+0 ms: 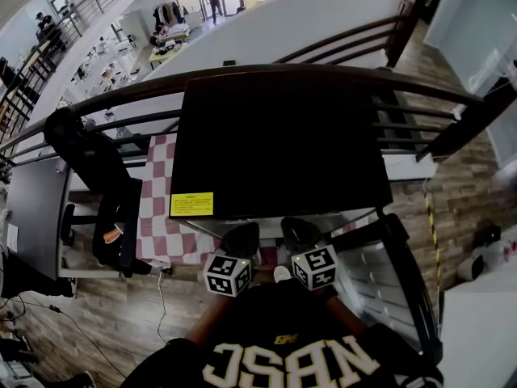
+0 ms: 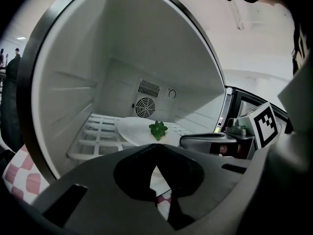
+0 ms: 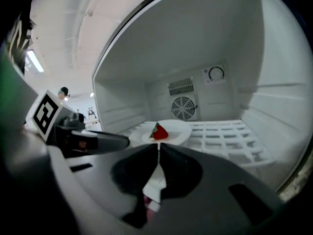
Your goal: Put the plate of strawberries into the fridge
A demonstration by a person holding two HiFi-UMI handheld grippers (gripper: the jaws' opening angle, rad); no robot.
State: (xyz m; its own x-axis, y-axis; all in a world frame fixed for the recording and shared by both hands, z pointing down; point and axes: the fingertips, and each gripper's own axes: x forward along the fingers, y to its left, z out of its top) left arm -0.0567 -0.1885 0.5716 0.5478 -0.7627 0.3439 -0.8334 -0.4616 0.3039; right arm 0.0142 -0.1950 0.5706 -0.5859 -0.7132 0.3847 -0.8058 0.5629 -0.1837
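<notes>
The plate [image 2: 133, 129] with its strawberry [image 3: 159, 131] sat on the fridge shelf [image 2: 90, 140], and the left hand-held gripper [image 2: 156, 146] and right hand-held gripper [image 3: 159, 146], both shut and empty, could have knocked it if moved carelessly.

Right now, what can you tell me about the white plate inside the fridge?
The plate is white, round and shallow, smooth like glazed ceramic or plastic. It lies flat on the white grid shelf, in front of the round fan vent. One red strawberry with green leaves sits on it.
</notes>
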